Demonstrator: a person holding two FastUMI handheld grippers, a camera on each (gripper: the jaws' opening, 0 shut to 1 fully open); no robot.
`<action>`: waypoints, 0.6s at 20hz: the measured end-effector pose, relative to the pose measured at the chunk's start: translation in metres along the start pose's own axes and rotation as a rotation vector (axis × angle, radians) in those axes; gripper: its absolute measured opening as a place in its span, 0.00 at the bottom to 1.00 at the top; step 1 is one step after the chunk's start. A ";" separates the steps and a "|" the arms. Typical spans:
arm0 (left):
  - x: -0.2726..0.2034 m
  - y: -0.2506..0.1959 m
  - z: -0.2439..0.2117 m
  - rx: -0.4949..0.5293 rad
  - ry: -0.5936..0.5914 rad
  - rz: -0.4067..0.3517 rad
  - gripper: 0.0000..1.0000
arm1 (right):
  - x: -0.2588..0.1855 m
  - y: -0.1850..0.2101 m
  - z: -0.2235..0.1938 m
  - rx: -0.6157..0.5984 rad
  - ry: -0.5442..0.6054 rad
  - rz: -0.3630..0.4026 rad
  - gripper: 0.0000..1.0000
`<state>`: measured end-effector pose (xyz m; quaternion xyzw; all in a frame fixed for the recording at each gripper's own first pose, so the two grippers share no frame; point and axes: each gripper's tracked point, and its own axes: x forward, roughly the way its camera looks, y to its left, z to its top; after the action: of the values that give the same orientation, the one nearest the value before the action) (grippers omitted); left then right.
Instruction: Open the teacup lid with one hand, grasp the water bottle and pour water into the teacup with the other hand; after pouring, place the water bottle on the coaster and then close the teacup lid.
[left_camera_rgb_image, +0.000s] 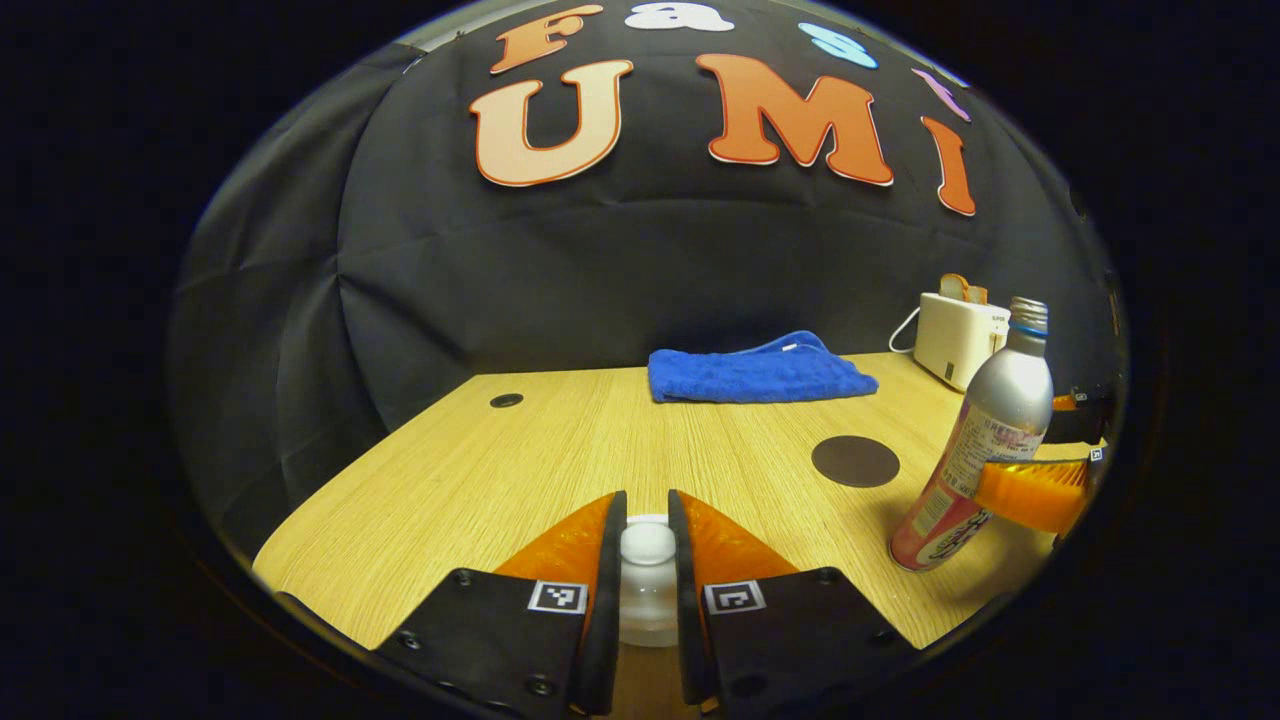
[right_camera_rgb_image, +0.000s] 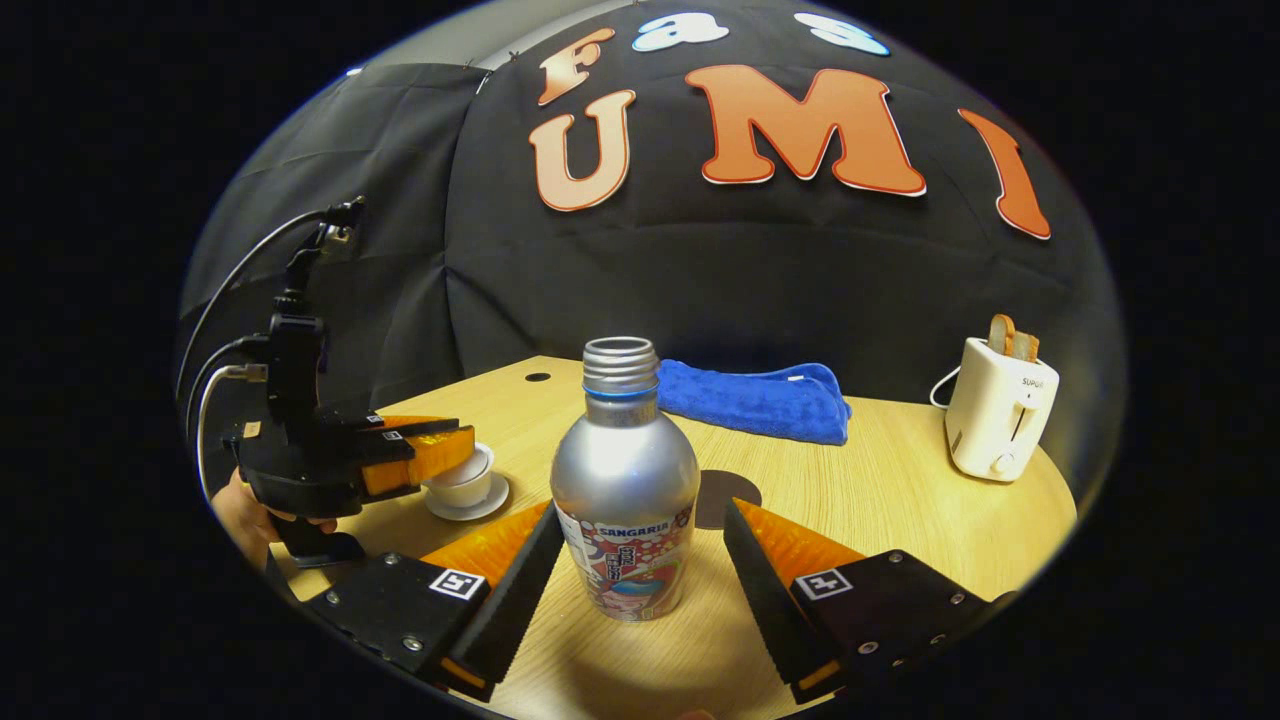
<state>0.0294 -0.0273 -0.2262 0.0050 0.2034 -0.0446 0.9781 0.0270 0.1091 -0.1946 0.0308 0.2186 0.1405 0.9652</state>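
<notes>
Desk (right_camera_rgb_image: 900, 500): pale wood-grain top, flat and matt, rounded at the right edge.
Towel (right_camera_rgb_image: 760, 400): blue terry cloth, folded, laid at the back edge of the desk.
Toaster (right_camera_rgb_image: 995, 410): white, smooth, boxy, with bread in the slot, set near the back right corner.
Water bottle (right_camera_rgb_image: 625, 480): brushed silver metal with a printed lower band and a threaded open neck; stood upright near the front edge.
Right gripper (right_camera_rgb_image: 640, 560): jaws spread to either side of the bottle; in the left gripper view a finger seems to lie against the bottle, but a firm hold cannot be told.
Coaster (left_camera_rgb_image: 855, 461): dark, thin, round disc lying mid-desk, just behind the bottle.
Teacup (right_camera_rgb_image: 462, 480): white, glossy, on a matching saucer near the left edge.
Left gripper (left_camera_rgb_image: 648, 540): closed on the lid knob.
Lid knob (left_camera_rgb_image: 647, 545): small, rounded, whitish.
Step judged: the lid is being taken and the bottle approached.
Next move: a squeeze on the bottle's slick, curved wall is called for.
</notes>
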 end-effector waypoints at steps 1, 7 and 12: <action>-0.001 0.002 0.005 0.000 -0.017 0.008 0.28 | 0.001 0.001 0.000 0.002 0.005 0.001 0.97; -0.011 0.007 0.024 0.003 -0.070 0.023 0.24 | 0.008 0.009 -0.002 0.028 0.044 0.010 0.91; -0.023 0.021 0.033 0.002 -0.097 0.045 0.28 | 0.008 0.011 0.005 -0.037 0.064 -0.015 0.80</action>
<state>0.0234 -0.0051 -0.1873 0.0083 0.1556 -0.0229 0.9875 0.0334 0.1223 -0.1927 0.0070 0.2471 0.1383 0.9590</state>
